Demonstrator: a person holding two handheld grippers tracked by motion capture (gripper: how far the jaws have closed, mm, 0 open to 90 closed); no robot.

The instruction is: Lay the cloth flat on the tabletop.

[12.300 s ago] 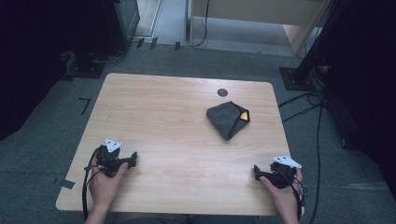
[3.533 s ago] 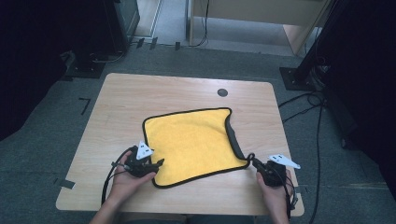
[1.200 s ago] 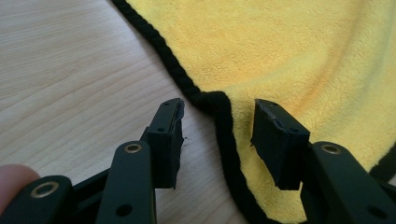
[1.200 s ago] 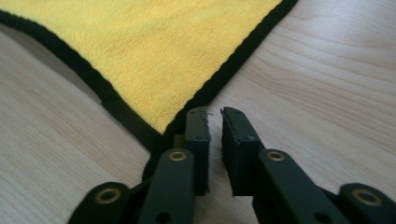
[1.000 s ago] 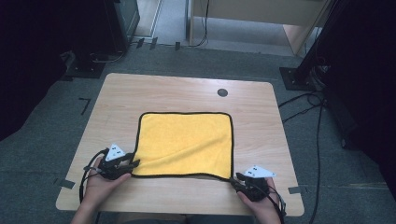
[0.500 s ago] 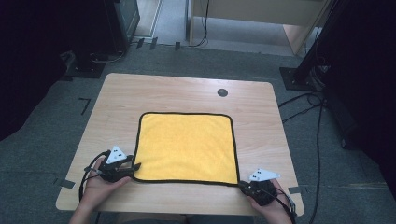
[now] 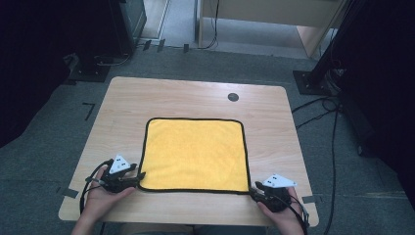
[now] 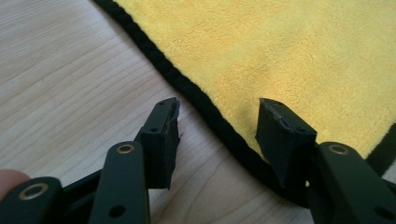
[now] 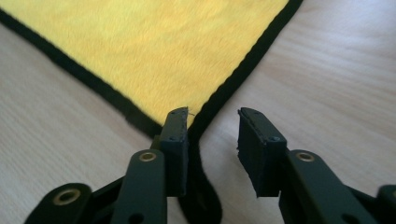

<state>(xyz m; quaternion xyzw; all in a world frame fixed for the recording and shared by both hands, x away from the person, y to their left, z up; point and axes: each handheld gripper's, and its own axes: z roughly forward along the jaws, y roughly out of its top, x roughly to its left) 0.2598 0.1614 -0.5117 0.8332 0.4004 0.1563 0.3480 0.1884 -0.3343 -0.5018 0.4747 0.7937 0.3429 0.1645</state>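
A yellow cloth [image 7: 195, 154] with a black hem lies spread flat on the wooden table [image 7: 147, 98]. My left gripper [image 7: 140, 176] rests at its near left corner. In the left gripper view the gripper [image 8: 219, 116] has just been opening; the hem [image 8: 205, 112] runs between the jaws with no pad pressing it. My right gripper [image 7: 255, 187] sits at the near right corner. The right gripper view shows this gripper [image 9: 212, 121] has also just been opening, with the cloth's corner [image 9: 201, 116] lying loose by the left jaw.
A small black round disc [image 7: 233, 97] sits in the table near its far edge. Cables [image 7: 318, 112] trail over the floor on the right, and a black stand base [image 7: 90, 73] is on the floor at the far left. Bare wood surrounds the cloth.
The cloth, a folded bundle long before, is spread out. Over the last second its wrinkle went flat, and the right gripper drew slightly right and toward the near edge. The left hand stayed put.
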